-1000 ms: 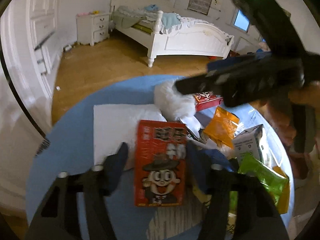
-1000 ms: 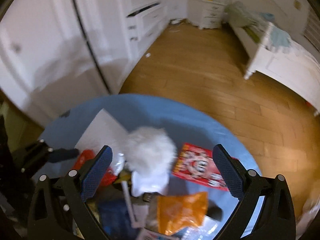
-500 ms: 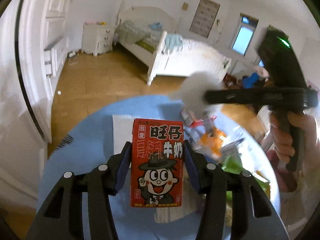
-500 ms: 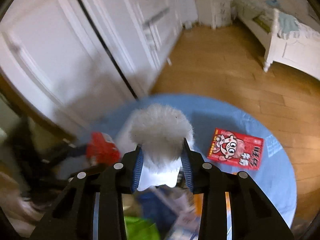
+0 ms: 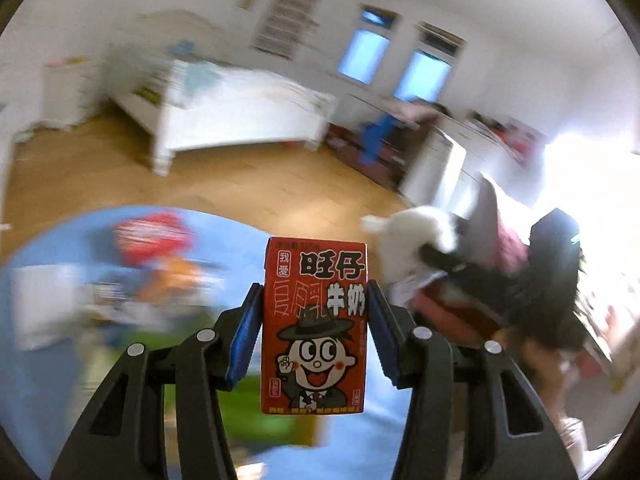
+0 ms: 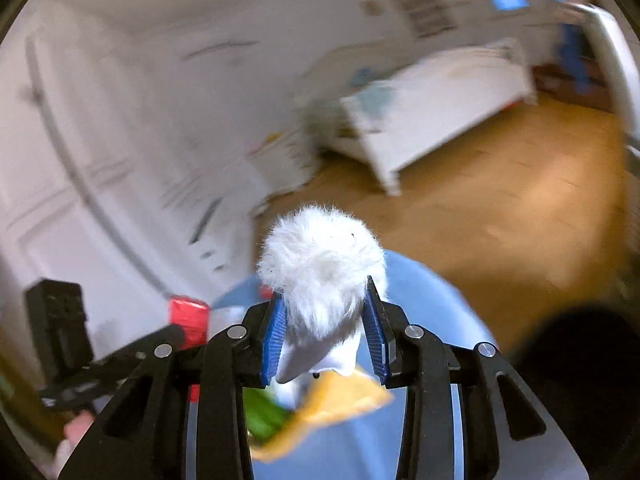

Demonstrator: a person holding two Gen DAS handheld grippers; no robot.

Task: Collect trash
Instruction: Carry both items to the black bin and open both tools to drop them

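- The left claw (image 5: 315, 312) is gripping a red milk carton (image 5: 314, 326) upright between its blue pads, holding it up off the blue tabletop (image 5: 60, 236).
- The right claw (image 6: 325, 332) is clamping a white fluffy item (image 6: 322, 268), with a pale wrapper hanging below it; what the fluffy piece is, I cannot tell.
- Seen from the left side, that fluffy piece is being held out past the tabletop's edge, above something reddish that is too blurred to name.
- So two pieces of trash are picked up and in the air, which I judge to be an early-to-middle stage of the job.
- More is waiting on the tabletop: a second red packet (image 5: 154, 236), an orange wrapper (image 6: 332, 404), a green wrapper (image 6: 264, 412) and a white sheet (image 5: 44, 304), all smeared by motion blur.
- No bin, bag or other trash container is showing clearly in either view, so I cannot say where the carton and the fluffy piece are meant to go, or whether anything is in it.
- Dropping off both held pieces and clearing the rest looks to be what is left.
- A white bed (image 5: 240, 116) is standing across the wooden floor (image 5: 240, 184).
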